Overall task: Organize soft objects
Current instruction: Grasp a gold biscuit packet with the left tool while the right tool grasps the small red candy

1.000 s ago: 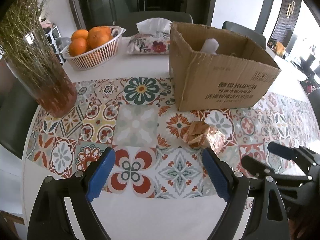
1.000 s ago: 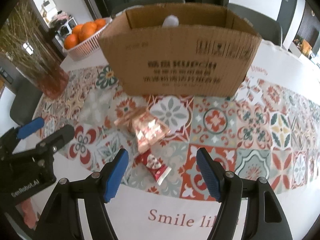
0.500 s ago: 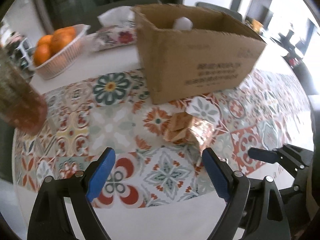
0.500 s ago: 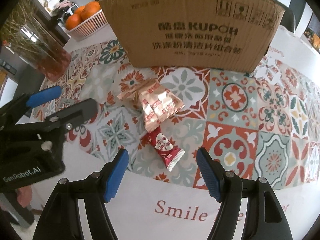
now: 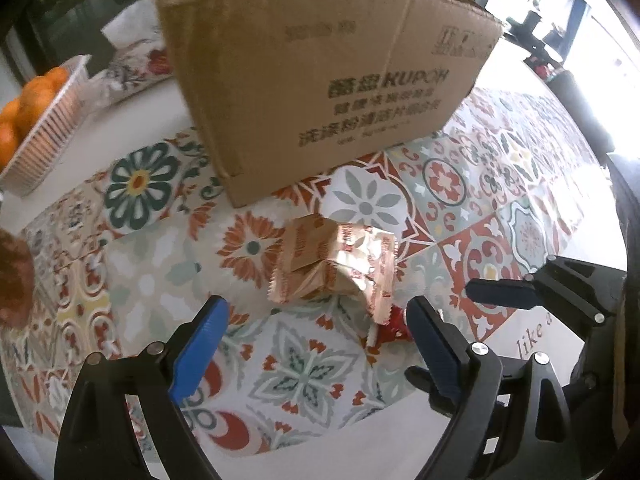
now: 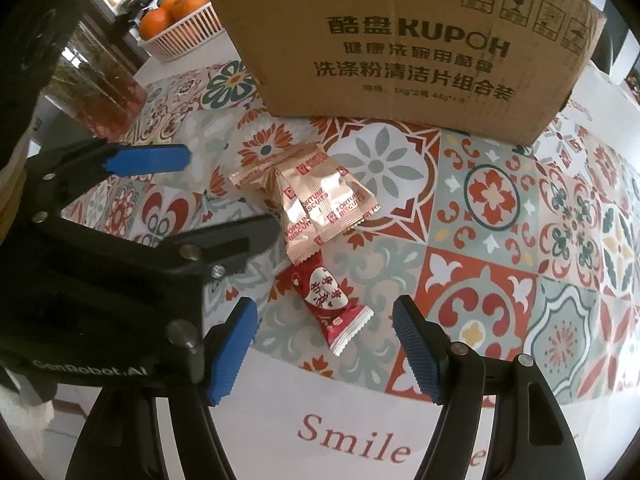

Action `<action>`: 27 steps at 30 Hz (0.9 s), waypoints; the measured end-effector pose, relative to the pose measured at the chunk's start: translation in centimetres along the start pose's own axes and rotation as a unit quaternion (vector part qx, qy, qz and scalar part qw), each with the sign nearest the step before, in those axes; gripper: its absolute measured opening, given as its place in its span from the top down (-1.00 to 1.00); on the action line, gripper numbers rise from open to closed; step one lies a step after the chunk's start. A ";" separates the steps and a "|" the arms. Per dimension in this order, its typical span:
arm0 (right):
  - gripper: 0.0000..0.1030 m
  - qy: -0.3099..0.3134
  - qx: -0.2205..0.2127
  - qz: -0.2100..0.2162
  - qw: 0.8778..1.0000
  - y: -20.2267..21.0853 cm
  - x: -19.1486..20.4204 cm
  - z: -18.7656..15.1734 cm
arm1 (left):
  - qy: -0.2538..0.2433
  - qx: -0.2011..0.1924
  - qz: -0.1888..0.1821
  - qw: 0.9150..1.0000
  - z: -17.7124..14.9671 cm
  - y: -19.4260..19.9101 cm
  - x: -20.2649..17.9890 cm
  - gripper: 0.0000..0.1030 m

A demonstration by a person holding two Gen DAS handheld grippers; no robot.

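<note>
Both grippers point steeply down over the desk's tile-patterned cloth (image 6: 500, 216). My left gripper (image 5: 316, 344) has its blue fingers spread, just widened a little, nothing between them; the pile of gold foil biscuit packets (image 5: 336, 264) lies just ahead. My right gripper (image 6: 324, 344) is spread too, the red candy wrapper (image 6: 328, 300) lying untouched between its fingers. The brown cardboard box (image 6: 400, 40) stands behind.
</note>
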State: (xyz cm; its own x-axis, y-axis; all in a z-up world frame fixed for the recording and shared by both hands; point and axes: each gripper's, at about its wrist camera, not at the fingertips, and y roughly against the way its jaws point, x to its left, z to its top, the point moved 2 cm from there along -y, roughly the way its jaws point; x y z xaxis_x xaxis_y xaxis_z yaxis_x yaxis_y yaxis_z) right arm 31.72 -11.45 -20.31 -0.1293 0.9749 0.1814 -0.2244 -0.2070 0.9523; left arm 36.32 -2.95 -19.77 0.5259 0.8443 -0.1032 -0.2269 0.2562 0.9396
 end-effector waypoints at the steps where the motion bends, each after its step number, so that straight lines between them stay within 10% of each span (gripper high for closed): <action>1: -0.39 0.002 -0.001 0.002 1.000 -0.1 -0.1 0.1 | -0.001 0.002 0.001 1.000 0.1 -0.3 0.0 -0.77; 27: -0.14 0.054 -0.012 0.001 0.998 -3.8 0.8 0.2 | 0.002 0.013 -0.008 1.000 3.3 -6.7 -0.3 -0.72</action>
State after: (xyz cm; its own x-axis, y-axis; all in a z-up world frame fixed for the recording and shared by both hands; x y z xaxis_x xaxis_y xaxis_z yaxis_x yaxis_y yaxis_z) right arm 32.63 -9.84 -23.72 -0.2332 0.9601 0.1543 -0.2468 -0.2119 0.9456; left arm 40.43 -6.49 -24.95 0.5268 0.8416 -0.1194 -0.1976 0.2579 0.9458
